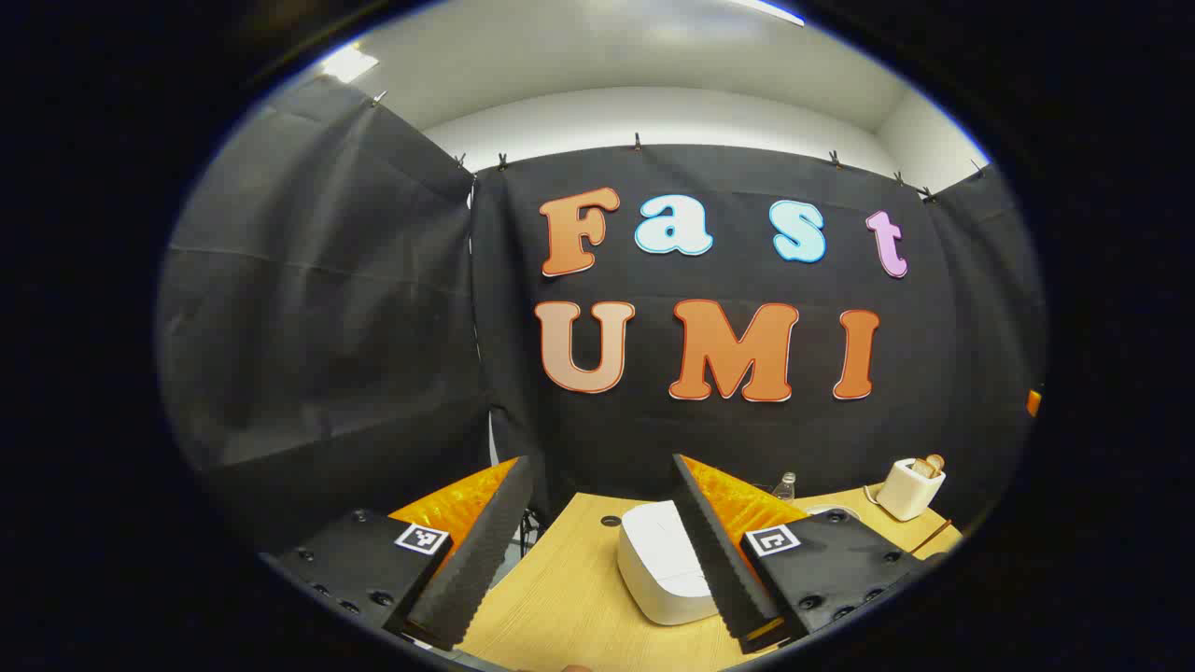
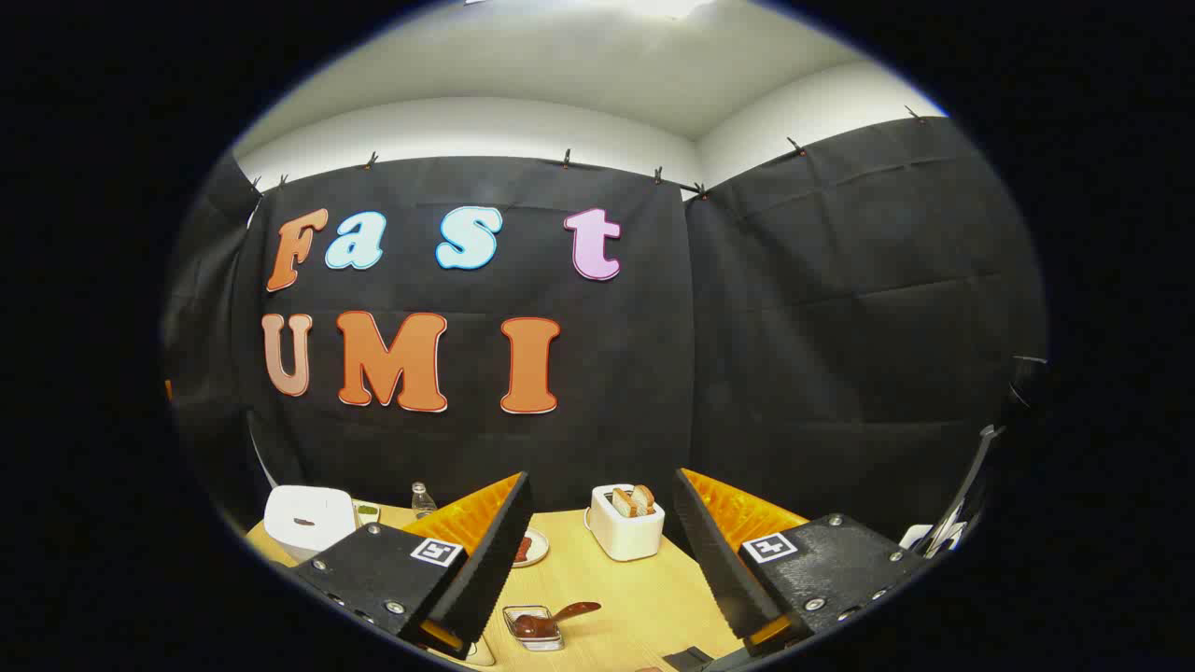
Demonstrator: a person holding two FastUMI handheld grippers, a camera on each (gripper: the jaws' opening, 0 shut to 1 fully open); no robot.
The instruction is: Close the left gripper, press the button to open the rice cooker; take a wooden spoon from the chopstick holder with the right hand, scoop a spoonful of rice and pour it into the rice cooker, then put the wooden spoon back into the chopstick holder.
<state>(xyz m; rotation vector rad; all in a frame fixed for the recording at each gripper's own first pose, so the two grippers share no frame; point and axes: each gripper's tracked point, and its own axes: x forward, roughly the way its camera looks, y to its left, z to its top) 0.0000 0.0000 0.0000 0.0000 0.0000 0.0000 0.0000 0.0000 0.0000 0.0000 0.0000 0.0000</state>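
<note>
The white rice cooker point(image 1: 658, 560) stands on the wooden table point(image 1: 560, 597) with its lid down. It sits just ahead of my left gripper point(image 1: 599, 462), partly behind the right-hand finger. That gripper is open and holds nothing. In the right gripper view the rice cooker point(image 2: 308, 518) is far to the left. A small clear dish point(image 2: 532, 627) with dark reddish contents lies close below my right gripper point(image 2: 602, 476), and a brown spoon point(image 2: 571, 610) rests in it. The right gripper is open and empty, well above the table point(image 2: 635, 597).
A white toaster point(image 2: 627, 525) with bread slices stands at the back of the table, and it is at the right in the left gripper view as the toaster point(image 1: 910, 487). A small bottle point(image 2: 422, 499) and a small plate point(image 2: 532, 549) sit near the cooker. Black cloth walls surround the table.
</note>
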